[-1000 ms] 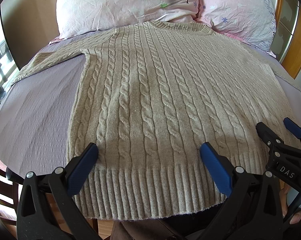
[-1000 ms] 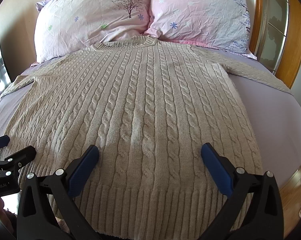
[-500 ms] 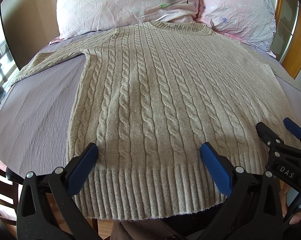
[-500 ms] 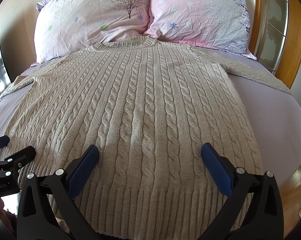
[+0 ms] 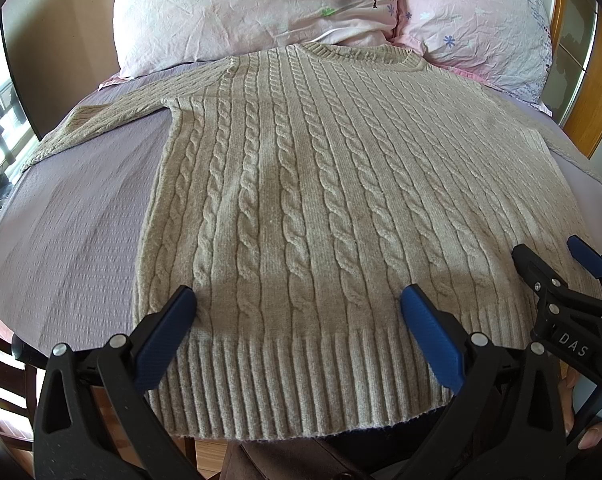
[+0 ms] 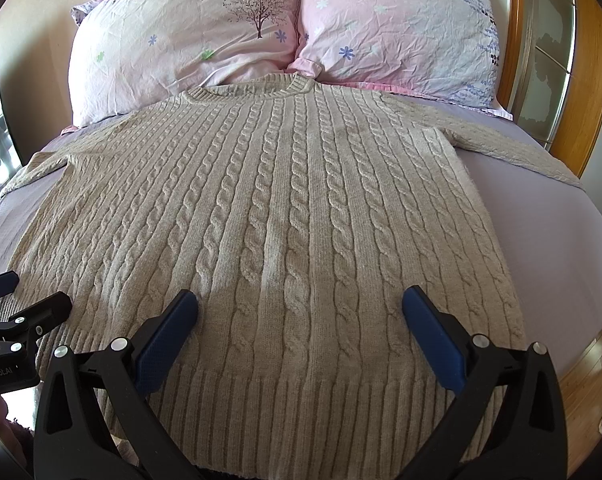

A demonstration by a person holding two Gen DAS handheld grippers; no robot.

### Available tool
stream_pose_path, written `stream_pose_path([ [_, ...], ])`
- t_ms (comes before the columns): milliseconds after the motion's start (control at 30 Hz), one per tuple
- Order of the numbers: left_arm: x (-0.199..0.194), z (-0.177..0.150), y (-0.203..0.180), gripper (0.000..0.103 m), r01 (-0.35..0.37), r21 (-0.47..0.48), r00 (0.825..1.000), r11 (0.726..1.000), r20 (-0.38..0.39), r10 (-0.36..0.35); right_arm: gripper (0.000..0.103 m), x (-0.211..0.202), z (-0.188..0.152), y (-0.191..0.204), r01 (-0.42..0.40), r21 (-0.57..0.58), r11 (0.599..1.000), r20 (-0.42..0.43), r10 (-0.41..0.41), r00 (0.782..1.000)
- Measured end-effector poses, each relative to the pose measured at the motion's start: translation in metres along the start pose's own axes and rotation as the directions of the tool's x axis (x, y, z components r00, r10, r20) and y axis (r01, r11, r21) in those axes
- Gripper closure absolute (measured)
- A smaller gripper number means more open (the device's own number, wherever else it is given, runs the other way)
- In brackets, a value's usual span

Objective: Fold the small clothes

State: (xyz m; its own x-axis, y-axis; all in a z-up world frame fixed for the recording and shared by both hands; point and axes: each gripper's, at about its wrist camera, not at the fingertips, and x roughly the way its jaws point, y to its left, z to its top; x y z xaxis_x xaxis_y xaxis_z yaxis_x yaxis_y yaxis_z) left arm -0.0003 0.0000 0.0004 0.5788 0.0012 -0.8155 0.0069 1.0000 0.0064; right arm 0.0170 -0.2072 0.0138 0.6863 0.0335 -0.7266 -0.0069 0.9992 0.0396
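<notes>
Left gripper (image 5: 297,300) and right gripper (image 6: 299,300) spread wide, empty, poised above ribbed hem (image 5: 301,380). Cable-knit sweater (image 6: 285,220) flat on purple bedsheet (image 5: 69,232), collar by 2 pillows (image 6: 285,28). Probably soft, thick, floppy, non-slippery; best pinched at hem corners or sleeves.

Nothing has visibly changed over the last second. The left tool (image 5: 297,320) and the right tool (image 6: 299,320) sit at the same spots over the sweater (image 5: 321,200) hem, jaws spread as wide as before.
</notes>
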Motion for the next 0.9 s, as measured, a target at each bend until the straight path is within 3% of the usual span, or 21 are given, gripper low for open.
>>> stream_pose_path([
  [900,-0.0001,0.0001,0.0,0.002,0.0,0.0,1.0,1.0,0.003,0.0,0.001,-0.0008,-0.0004,-0.0002,0.0,0.0,1.0,0.005,0.0,1.0],
])
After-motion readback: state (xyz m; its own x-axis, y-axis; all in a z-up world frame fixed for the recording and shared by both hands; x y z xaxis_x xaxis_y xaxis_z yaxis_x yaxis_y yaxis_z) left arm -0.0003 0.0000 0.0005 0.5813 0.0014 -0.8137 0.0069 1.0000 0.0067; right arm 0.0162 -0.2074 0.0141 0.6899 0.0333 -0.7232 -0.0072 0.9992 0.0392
